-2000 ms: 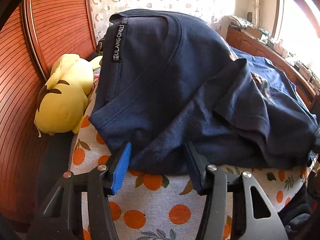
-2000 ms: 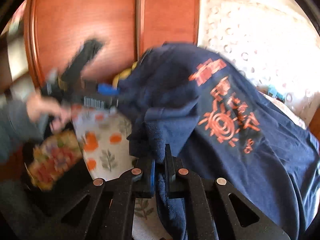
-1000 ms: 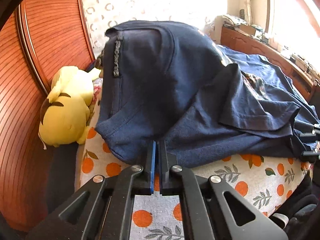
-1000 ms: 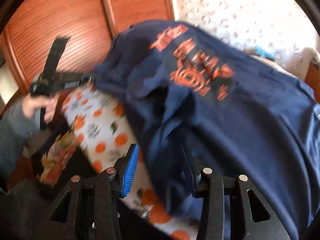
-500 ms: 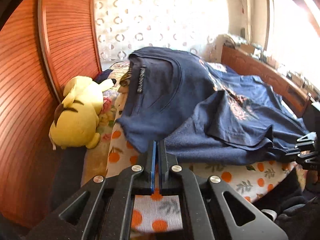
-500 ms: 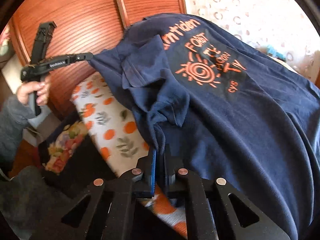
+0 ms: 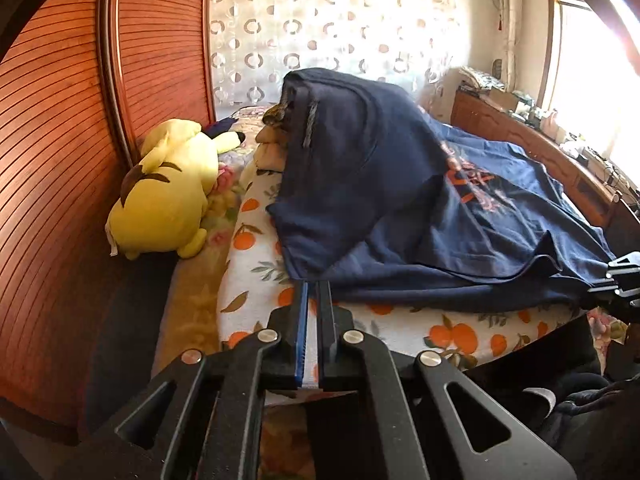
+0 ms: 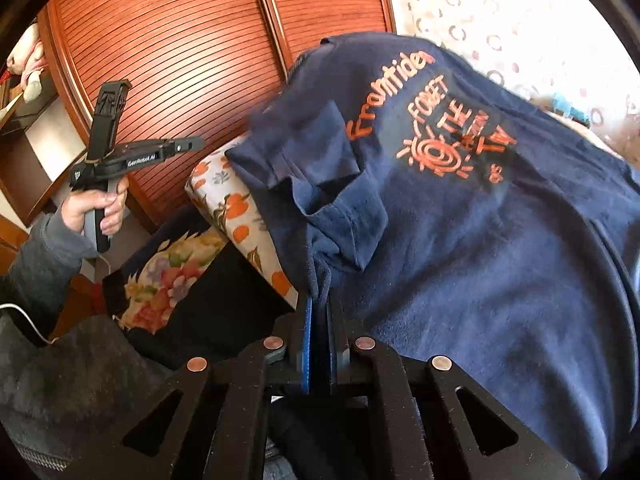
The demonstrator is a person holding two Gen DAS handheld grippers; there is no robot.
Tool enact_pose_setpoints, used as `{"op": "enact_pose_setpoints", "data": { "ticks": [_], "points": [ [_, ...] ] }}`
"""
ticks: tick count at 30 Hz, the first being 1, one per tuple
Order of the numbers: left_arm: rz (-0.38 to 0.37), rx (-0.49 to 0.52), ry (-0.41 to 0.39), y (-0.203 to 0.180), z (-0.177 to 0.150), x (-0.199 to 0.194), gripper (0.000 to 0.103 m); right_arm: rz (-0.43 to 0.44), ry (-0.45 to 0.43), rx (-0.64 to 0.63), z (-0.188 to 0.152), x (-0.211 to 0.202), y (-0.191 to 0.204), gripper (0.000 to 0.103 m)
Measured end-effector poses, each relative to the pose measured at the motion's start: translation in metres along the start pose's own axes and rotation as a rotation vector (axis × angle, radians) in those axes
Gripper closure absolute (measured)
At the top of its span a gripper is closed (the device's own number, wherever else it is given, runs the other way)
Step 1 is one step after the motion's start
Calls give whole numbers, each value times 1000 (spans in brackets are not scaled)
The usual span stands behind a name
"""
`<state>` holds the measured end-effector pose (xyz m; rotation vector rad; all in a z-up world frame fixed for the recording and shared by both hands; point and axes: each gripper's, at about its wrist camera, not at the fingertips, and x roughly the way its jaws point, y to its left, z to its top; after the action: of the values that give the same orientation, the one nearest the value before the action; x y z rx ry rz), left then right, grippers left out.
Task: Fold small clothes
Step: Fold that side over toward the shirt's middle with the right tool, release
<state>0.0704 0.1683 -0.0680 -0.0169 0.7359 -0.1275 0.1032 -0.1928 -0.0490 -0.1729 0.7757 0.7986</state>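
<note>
A navy T-shirt (image 7: 400, 200) with an orange print (image 8: 452, 144) lies draped over a mound on the orange-patterned bedspread (image 7: 256, 264), one sleeve folded across it. In the left wrist view my left gripper (image 7: 313, 286) is shut with nothing in it, its tips just short of the shirt's near edge. The right wrist view shows the same left gripper (image 8: 198, 143) held clear of the cloth by a hand (image 8: 96, 208). My right gripper (image 8: 319, 300) pinches a bunched fold of the shirt's edge; its jaws are opening slightly with the fabric still between the pads.
A yellow plush toy (image 7: 164, 192) lies left of the bedspread against slatted wooden doors (image 7: 60, 160). A wooden dresser (image 7: 540, 148) with clutter runs along the window side. A floral cushion (image 8: 168, 276) sits below the bed edge.
My right gripper went from open to closed on the shirt's edge. My left gripper, shut throughout, drew back from the shirt, which now looks smaller and farther in its view.
</note>
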Motion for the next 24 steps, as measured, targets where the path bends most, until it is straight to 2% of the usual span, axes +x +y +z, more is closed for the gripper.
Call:
{"op": "enact_pose_setpoints", "data": {
  "ticks": [1, 3, 4, 5, 6, 7, 8, 11, 15, 20, 24],
  "points": [
    [1, 11, 1, -3, 1, -1, 100, -11, -7, -7, 2, -3, 3, 92],
    [6, 35, 5, -8, 2, -4, 100, -28, -26, -28, 3, -8, 12, 82],
    [7, 43, 9, -12, 3, -4, 94, -44, -37, -44, 3, -10, 16, 79],
    [18, 50, 13, -14, 4, -4, 84, -54, -48, -56, 4, -13, 18, 71],
    [28, 55, 12, -16, 5, -5, 54, -58, -62, -71, 7, -15, 22, 62],
    [28, 60, 5, -20, 6, -5, 31, -57, -67, -83, 7, -15, 25, 58],
    [24, 62, -3, -22, 8, -5, 20, -60, -67, -96, 10, -13, 27, 54],
    [5, 44, 1, -27, 12, 2, 19, -81, -77, -139, 19, -3, 32, 54],
    [4, 34, 16, -33, 13, 17, 19, -64, -56, -171, 32, 20, 31, 54],
    [-31, 10, 81, -37, 9, 38, 19, -48, 13, -234, 45, 50, 34, 54],
    [-50, -5, 113, -37, 2, 50, 19, -41, 28, -313, 58, 56, 45, 54]
  ]
}}
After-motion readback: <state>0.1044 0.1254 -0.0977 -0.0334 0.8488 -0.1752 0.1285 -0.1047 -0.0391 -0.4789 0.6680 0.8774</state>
